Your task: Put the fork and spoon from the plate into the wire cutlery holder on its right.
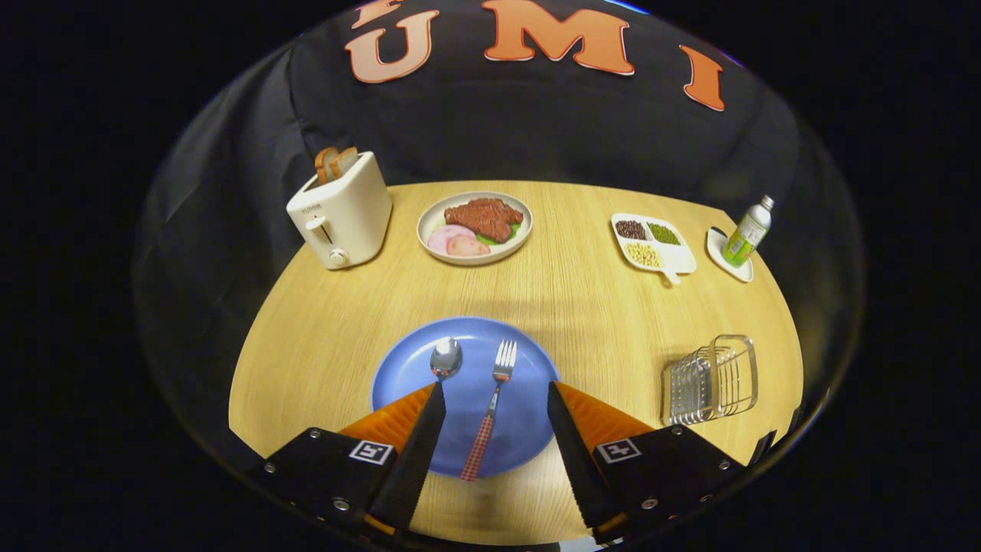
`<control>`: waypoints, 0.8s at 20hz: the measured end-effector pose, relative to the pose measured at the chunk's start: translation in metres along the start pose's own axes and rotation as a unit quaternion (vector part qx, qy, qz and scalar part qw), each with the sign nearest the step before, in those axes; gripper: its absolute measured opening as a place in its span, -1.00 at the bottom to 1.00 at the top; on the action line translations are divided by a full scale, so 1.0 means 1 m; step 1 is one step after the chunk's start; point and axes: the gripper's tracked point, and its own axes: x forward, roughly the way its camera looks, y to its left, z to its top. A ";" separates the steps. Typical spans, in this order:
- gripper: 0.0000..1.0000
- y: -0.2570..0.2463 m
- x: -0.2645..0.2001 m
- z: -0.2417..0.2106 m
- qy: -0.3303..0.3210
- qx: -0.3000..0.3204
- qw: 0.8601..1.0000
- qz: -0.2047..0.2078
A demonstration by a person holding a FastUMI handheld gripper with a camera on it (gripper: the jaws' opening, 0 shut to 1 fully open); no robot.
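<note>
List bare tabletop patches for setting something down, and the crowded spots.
Widest patch: middle of the wooden table, between blue plate, food plate and wire cutlery holder. Another lies left of the blue plate, before the cream toaster. Crowded: far right, divided bean tray beside green bottle. Open gripper straddles the fork.

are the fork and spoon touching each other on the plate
Apart. The gripper view shows blue plate between the spoon and the fork; open gripper fingers straddle the fork.

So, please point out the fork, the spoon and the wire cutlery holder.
fork (502, 360): gripper view, on its tines.
spoon (445, 357): gripper view, on its bowl.
wire cutlery holder (711, 379): gripper view, on its wire side.
</note>
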 end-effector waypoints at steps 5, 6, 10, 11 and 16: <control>0.39 0.004 0.023 -0.040 0.068 0.024 0.997 -0.015; 0.37 0.002 0.027 -0.045 0.079 0.027 0.996 -0.021; 0.15 0.003 0.041 -0.056 0.104 0.045 0.993 -0.028; 0.08 0.002 0.044 -0.059 0.105 0.040 0.993 -0.032; -0.29 0.008 0.056 -0.065 0.125 0.029 0.991 -0.033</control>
